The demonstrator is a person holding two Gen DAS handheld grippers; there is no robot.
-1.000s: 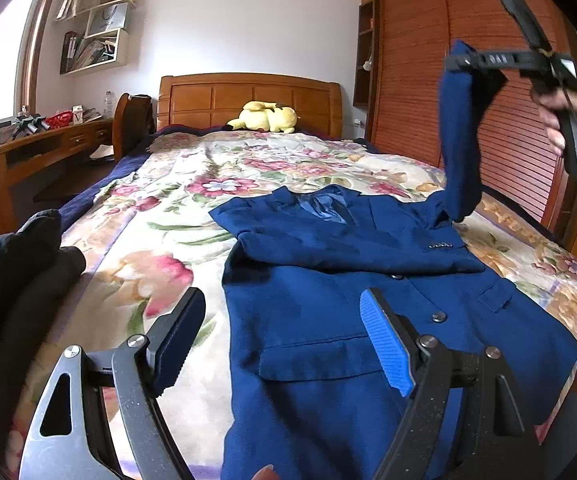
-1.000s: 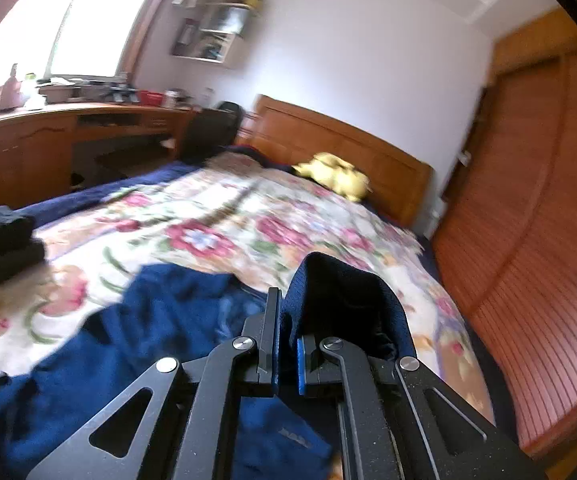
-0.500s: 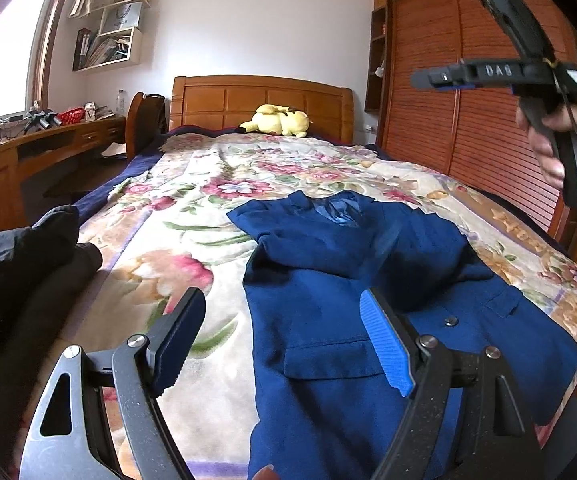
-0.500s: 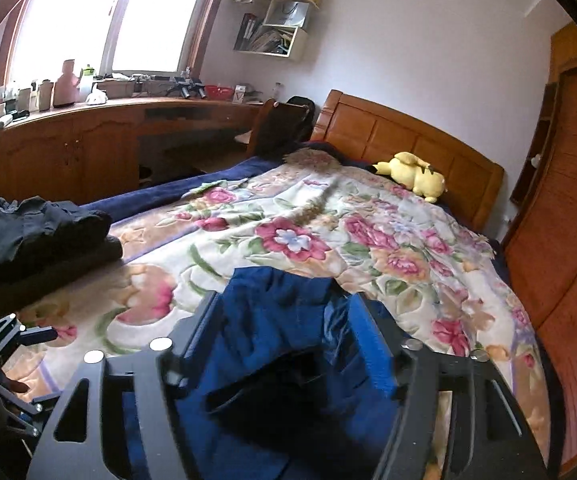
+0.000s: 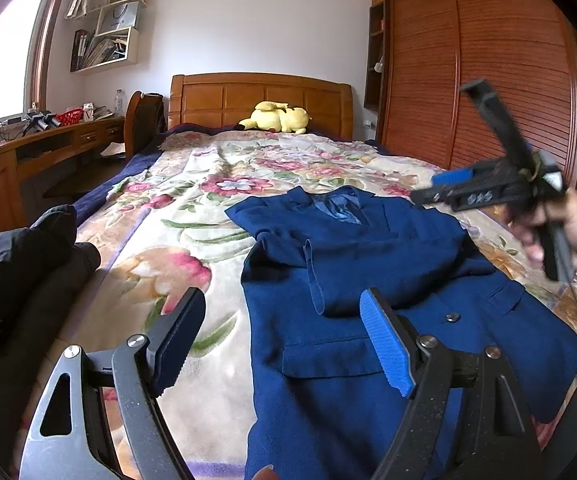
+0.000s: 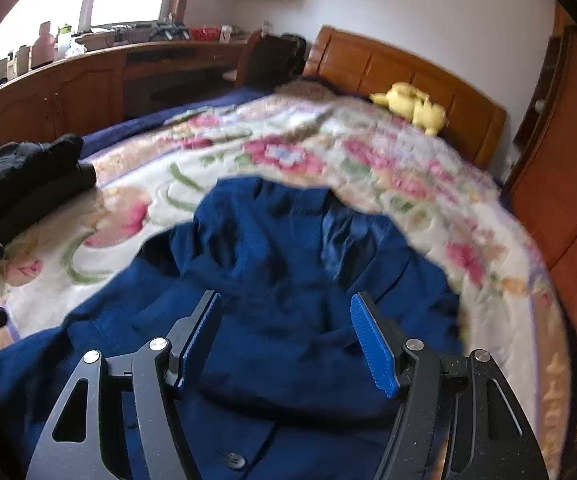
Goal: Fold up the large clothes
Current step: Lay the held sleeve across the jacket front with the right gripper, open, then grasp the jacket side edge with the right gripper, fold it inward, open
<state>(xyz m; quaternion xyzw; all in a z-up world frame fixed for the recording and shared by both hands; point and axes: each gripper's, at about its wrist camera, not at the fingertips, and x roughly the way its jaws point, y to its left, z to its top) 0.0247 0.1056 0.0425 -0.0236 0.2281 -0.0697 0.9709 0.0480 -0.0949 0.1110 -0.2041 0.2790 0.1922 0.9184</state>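
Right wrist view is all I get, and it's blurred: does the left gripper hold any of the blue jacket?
Observer: No. The left gripper is open and empty, over the blue jacket's edge on the floral blanket.
Operator: Where's the sleeve lying?
Observer: The sleeve is folded across the chest, its cuff toward the window side.
Operator: Is my gripper clear of the cloth?
Observer: Seemingly. The right gripper hangs open above the shoulder, nothing in it, with a hand on its grip.
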